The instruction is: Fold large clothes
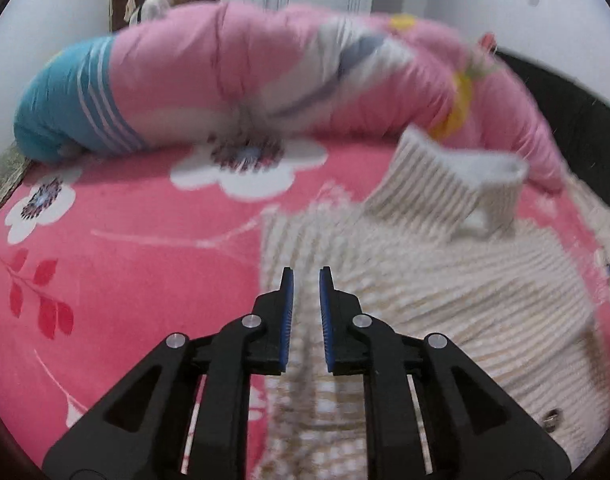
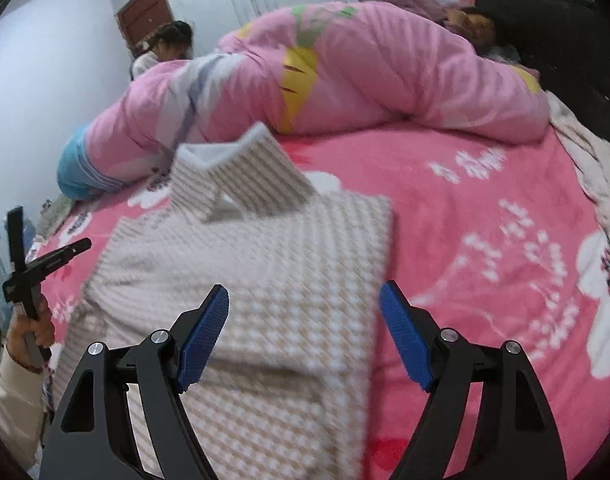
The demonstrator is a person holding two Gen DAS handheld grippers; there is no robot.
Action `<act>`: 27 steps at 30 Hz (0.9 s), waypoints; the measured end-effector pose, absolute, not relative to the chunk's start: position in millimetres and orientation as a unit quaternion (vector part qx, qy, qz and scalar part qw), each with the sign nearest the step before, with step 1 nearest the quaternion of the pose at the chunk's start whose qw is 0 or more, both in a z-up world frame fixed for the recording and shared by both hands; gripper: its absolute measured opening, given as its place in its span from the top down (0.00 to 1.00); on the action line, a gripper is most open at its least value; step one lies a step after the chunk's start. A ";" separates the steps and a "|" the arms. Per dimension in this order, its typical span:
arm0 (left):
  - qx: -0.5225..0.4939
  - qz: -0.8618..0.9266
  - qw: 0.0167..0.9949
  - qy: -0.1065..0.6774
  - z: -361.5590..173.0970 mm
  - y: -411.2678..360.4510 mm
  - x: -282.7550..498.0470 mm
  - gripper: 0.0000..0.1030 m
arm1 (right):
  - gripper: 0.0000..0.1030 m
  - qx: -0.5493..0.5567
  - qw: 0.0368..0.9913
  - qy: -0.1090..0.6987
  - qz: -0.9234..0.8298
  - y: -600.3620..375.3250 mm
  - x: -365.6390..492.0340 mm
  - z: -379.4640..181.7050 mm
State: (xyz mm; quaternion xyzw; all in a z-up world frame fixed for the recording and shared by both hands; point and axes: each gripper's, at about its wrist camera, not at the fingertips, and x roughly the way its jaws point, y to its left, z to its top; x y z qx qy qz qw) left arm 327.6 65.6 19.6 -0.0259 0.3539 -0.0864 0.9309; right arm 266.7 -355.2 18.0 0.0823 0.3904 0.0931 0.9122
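Note:
A beige and white checked shirt [image 2: 265,280] lies on the pink flowered bedsheet [image 2: 485,240], sides folded in, its striped collar [image 2: 241,176] standing up at the far end. It also shows in the left wrist view [image 1: 425,280]. My left gripper [image 1: 306,276] hovers over the shirt's left edge with its jaws a narrow gap apart and nothing between them. It appears in the right wrist view [image 2: 45,256], held in a hand at the left. My right gripper [image 2: 304,304] is wide open above the shirt's near right part, holding nothing.
A rolled pink quilt [image 2: 365,80] with a blue end lies across the far side of the bed. A person [image 2: 169,48] sits beyond it by the white wall. A dark headboard [image 2: 565,40] stands at the right. A pale cloth [image 2: 601,184] lies at the bed's right edge.

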 end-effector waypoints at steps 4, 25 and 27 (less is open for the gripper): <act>-0.018 -0.150 0.918 0.366 17.3 32.4 321.2 0.82 | 0.45 0.056 0.889 0.446 0.094 -322.7 291.7 -21.5; -0.038 -0.177 0.901 0.394 -21.8 39.2 305.1 0.54 | 0.45 0.046 0.876 0.477 0.052 -292.6 317.4 -9.6; -0.027 -0.182 0.906 0.381 -15.6 36.5 294.7 0.47 | 0.44 0.014 0.885 0.462 0.065 -268.7 303.0 -0.9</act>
